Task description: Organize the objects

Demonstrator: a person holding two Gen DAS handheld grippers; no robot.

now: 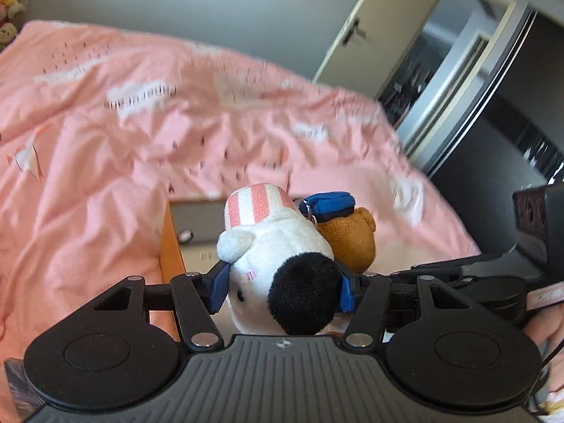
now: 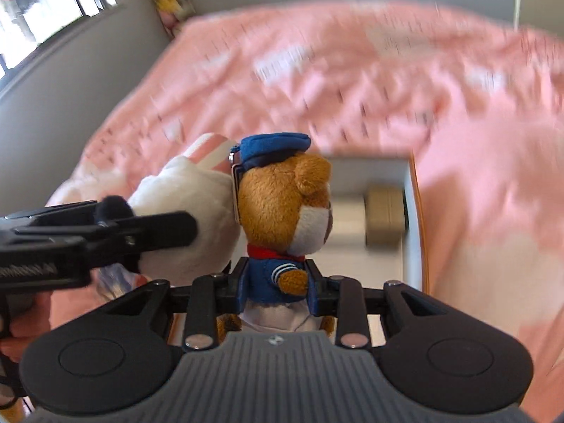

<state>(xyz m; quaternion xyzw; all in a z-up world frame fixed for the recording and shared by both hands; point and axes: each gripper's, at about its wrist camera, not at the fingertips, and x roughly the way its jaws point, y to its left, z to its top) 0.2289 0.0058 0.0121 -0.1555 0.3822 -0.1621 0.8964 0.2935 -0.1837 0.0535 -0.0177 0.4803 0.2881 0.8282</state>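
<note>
Gripping a white plush (image 1: 278, 264), the left gripper (image 1: 282, 282) has its blue pads pressed into both sides of the toy's body, the jaws standing fairly wide around its bulk. The plush has a black patch near the camera, a small white ear and a pink-and-white striped cap pointing away. The right gripper (image 2: 276, 282) is closed narrowly on a bear (image 2: 282, 211), its jaws pinching the blue sailor jacket at the torso; the bear stands upright in the grip, brown head up, blue cap on top, red collar at the neck.

The box (image 2: 412, 218), an open one with an orange rim and pale inside, serves as the landmark. Both toys are held up in front of the box, nearer the cameras than it is, and they touch each other side by side: in the right wrist view the plush (image 2: 183, 218) presses against the bear's left side, and in the left wrist view the bear (image 1: 352, 236) sits just behind the plush on the right. Inside the box, a dull gold, roundish thing (image 2: 384, 218) lies near the far right wall, too blurred to name. The box (image 1: 172, 243) rests on a pink bedspread (image 1: 123, 148) that spreads out on every side of it. Beyond the box, past the bed's far right corner, a pale door (image 1: 373, 31) stands open.
</note>
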